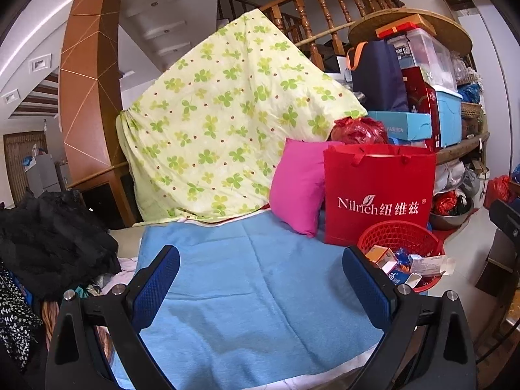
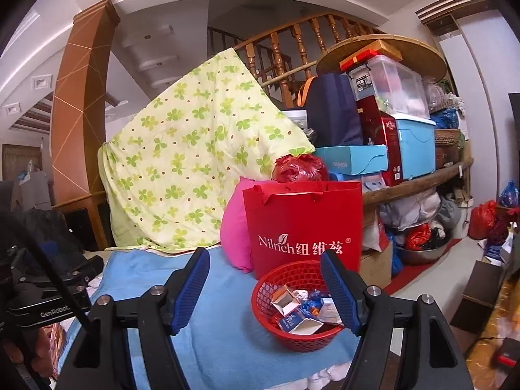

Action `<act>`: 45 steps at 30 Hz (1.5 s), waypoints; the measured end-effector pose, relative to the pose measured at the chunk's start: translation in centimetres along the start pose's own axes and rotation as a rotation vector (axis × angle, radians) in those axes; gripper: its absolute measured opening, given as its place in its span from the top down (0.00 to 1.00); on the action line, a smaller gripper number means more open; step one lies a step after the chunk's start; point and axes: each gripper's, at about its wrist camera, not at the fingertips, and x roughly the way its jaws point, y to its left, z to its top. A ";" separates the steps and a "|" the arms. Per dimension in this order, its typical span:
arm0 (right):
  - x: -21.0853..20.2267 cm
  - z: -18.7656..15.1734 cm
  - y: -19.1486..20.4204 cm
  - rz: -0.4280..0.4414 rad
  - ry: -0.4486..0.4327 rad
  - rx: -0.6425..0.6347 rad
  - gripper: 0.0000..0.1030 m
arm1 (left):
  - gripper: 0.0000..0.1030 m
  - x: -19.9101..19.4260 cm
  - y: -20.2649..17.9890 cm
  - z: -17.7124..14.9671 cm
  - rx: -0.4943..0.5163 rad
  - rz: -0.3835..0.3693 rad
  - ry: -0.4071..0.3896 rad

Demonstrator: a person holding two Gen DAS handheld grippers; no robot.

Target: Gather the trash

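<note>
A red mesh basket [image 2: 300,339] holds several small boxes and blue wrappers [image 2: 299,308]. It stands on a light blue blanket [image 2: 221,321] at the right front. It also shows in the left wrist view [image 1: 401,234], to the right of the fingers. My right gripper [image 2: 265,292] is open and empty, just in front of the basket and a little left of it. My left gripper [image 1: 260,282] is open and empty above the bare blanket [image 1: 260,292]. The left gripper's body shows at the left of the right wrist view [image 2: 48,289].
A red Nilrich bag [image 2: 304,224] and a pink pillow [image 2: 235,234] stand behind the basket. A clover-print quilt [image 2: 198,149] leans against the stair rail. Black clothes [image 1: 48,237] lie at the left. Stacked boxes and tubs [image 2: 393,130] fill the right.
</note>
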 end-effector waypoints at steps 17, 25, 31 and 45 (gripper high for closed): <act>-3.6 1.4 0.1 -0.014 -0.014 -0.061 0.23 | 0.03 -2.3 -0.1 0.7 -0.009 0.014 0.006; -4.1 1.8 -0.6 -0.022 -0.010 -0.051 0.23 | 0.03 -3.3 -1.0 0.6 0.011 0.004 0.019; -3.8 1.4 -0.5 -0.023 0.019 -0.062 0.23 | 0.03 -3.8 -1.0 0.7 0.023 -0.005 0.018; -4.2 1.7 -0.8 -0.033 0.009 -0.055 0.23 | 0.03 -4.2 -0.9 1.0 0.027 0.003 0.015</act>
